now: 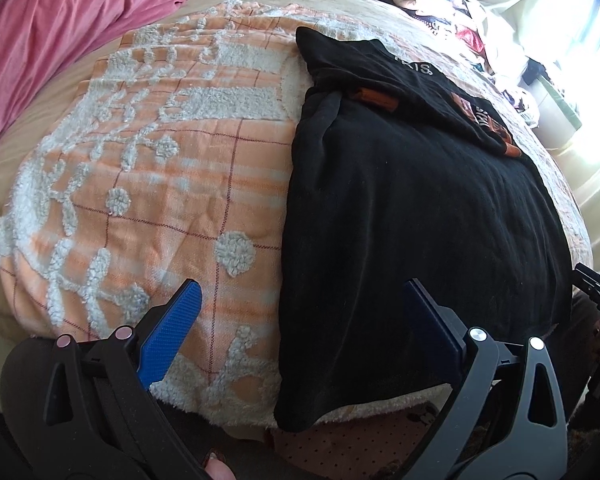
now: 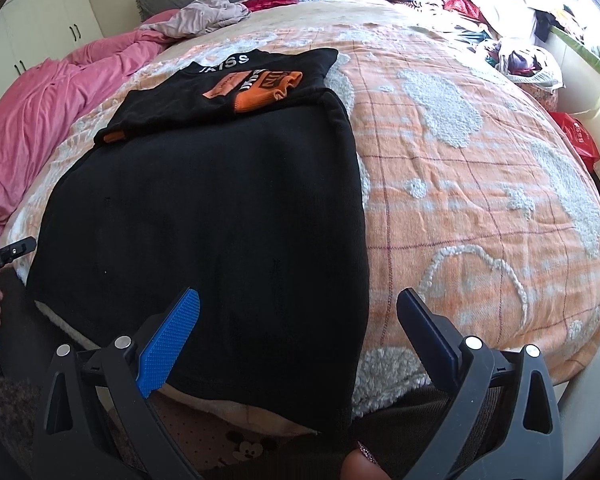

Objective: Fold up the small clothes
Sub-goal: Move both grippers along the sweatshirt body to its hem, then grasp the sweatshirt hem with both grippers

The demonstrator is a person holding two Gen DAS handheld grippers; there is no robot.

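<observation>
Your black garment [image 2: 204,208] is matt, soft knit cloth; beneath it the orange blanket [image 2: 460,208] shows rough tufted patches. Each claw's pads [image 1: 168,344] are textured blue plastic.

Open blanket [image 1: 148,184] from 9 to 12 o'clock of the left gripper [image 1: 300,308]; nothing on it up to the pink duvet [image 1: 60,32] at 10 o'clock. Black sweater [image 1: 420,208] fills 12 to 3 o'clock, lying flat and low.

Right gripper [image 2: 298,312], jaws spread: bare blanket from 12 to 3 o'clock. Clothes heap [image 2: 480,4] blocks the far edge at 1 o'clock; red bag [image 2: 576,140] at 2 o'clock on the bed's margin.
</observation>
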